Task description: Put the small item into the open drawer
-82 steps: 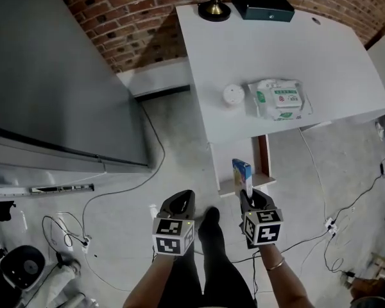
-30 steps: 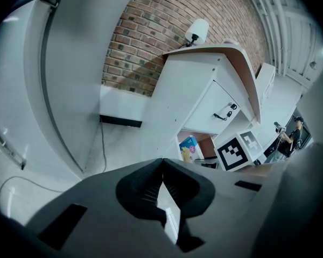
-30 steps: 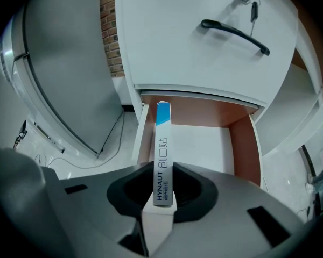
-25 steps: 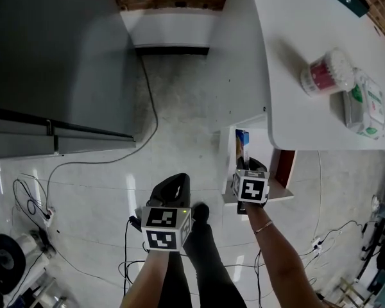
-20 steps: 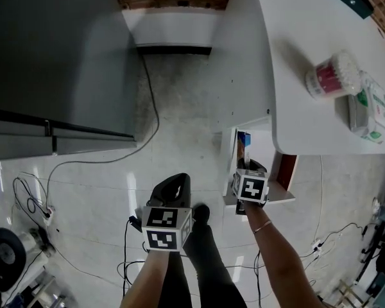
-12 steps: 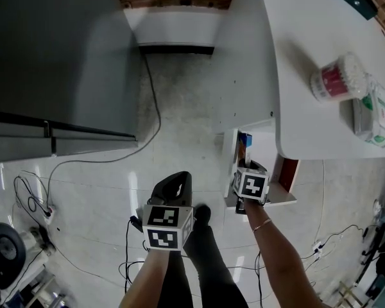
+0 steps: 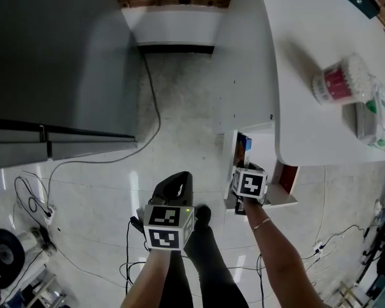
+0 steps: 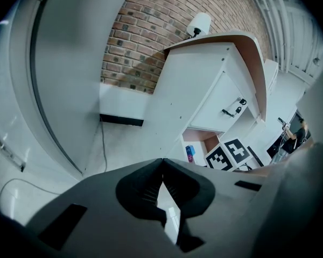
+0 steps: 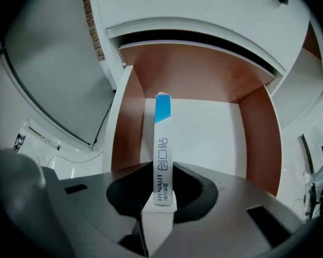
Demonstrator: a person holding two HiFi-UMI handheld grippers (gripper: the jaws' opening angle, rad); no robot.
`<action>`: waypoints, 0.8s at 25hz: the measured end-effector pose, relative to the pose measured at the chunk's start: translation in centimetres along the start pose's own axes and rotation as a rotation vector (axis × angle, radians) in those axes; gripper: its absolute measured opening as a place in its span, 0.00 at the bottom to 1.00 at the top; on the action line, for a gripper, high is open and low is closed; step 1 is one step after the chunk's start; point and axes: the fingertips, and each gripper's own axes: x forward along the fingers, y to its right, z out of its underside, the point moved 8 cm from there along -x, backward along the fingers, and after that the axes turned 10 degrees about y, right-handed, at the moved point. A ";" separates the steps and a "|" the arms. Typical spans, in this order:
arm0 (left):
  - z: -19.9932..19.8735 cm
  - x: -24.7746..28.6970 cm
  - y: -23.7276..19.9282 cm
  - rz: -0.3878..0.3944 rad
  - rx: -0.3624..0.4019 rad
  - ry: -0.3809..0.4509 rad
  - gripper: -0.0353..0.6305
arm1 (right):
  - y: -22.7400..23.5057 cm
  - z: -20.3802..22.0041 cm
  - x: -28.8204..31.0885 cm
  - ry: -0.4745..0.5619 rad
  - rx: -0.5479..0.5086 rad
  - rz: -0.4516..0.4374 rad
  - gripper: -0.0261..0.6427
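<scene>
A slim white and blue box (image 9: pixel 162 160) stands upright between the jaws of my right gripper (image 9: pixel 162 195), which is shut on it. The box points down into the open drawer (image 9: pixel 204 133), which has a white floor and brown walls. In the head view the right gripper (image 7: pixel 244 164) hangs over the drawer (image 7: pixel 262 153) under the desk, and the box's blue top (image 7: pixel 243 143) shows just beyond it. My left gripper (image 7: pixel 173 186) hangs over the floor to the left, shut and empty; its tips (image 8: pixel 162 163) touch. The box (image 8: pixel 190 153) also shows small in the left gripper view.
The white desk (image 7: pixel 308 43) carries a tub of cotton swabs (image 7: pixel 337 82) and a wipes packet (image 7: pixel 375 117). A big grey cabinet (image 7: pixel 51 56) fills the left. Cables (image 7: pixel 151 108) run over the tiled floor. A closed upper drawer with a handle (image 8: pixel 226 112) sits above the open one.
My right gripper has sunk a little with the box, deeper over the drawer. The left gripper has stayed where it was.
</scene>
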 end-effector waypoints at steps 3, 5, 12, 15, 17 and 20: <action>-0.1 0.2 0.0 -0.002 -0.001 -0.001 0.09 | 0.1 0.2 0.3 -0.013 0.005 -0.006 0.17; -0.1 0.3 0.0 -0.004 0.001 -0.006 0.09 | 0.2 0.3 0.4 -0.022 0.022 -0.008 0.17; 0.1 0.3 -0.5 -0.014 0.002 -0.012 0.09 | -0.2 0.8 0.4 -0.023 0.037 -0.025 0.20; 0.0 0.2 -0.6 -0.015 -0.001 -0.006 0.09 | -0.2 0.8 0.3 -0.024 0.025 -0.031 0.23; 0.3 0.1 -0.7 -0.020 -0.008 -0.014 0.09 | -0.3 0.8 0.2 -0.020 0.009 -0.034 0.24; 0.5 0.0 -0.7 -0.022 -0.016 -0.019 0.09 | -0.4 0.5 0.0 -0.007 -0.010 -0.038 0.28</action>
